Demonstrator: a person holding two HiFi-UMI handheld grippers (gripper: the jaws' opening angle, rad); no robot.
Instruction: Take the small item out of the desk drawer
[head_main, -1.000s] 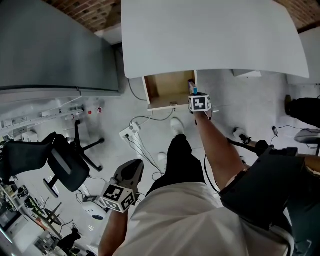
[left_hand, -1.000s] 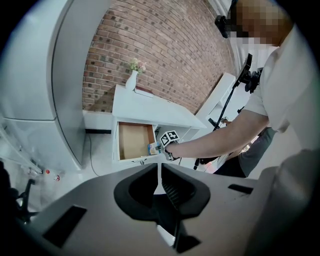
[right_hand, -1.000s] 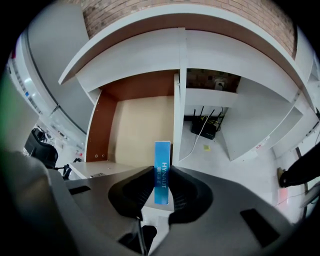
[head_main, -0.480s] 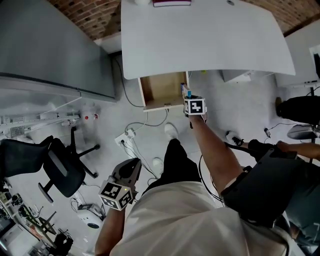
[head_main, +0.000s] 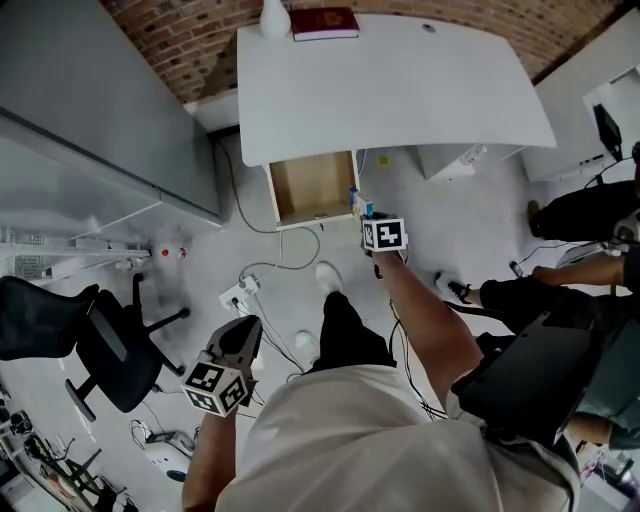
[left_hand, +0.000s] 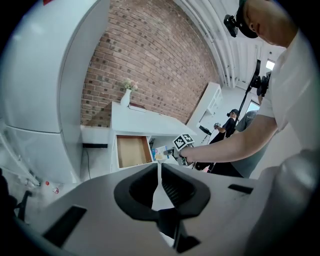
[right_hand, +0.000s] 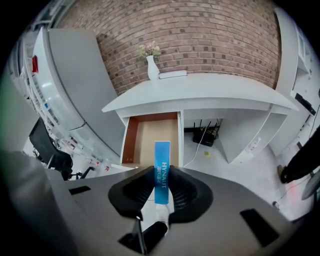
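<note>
The white desk (head_main: 400, 80) has its wooden drawer (head_main: 310, 187) pulled out, and its inside looks bare. My right gripper (head_main: 364, 211) hovers just off the drawer's right front corner, shut on a small blue box (head_main: 358, 203). In the right gripper view the blue box (right_hand: 161, 157) stands upright between the jaws of the right gripper (right_hand: 161, 182), with the open drawer (right_hand: 152, 137) beyond it. My left gripper (head_main: 243, 331) hangs low by my left side, far from the desk. Seen from the left gripper view, its (left_hand: 159, 186) jaws are together with nothing in them.
A white vase (head_main: 274, 18) and a red book (head_main: 323, 22) sit at the desk's back edge. A power strip with cables (head_main: 240, 292) lies on the floor, and a black office chair (head_main: 100, 340) stands at left. A grey cabinet (head_main: 90, 110) flanks the desk. A router (right_hand: 203, 135) sits underneath it.
My right gripper has drawn back a little from the drawer with the blue box in it. The head view has pulled away, so the desk's back edge now shows.
</note>
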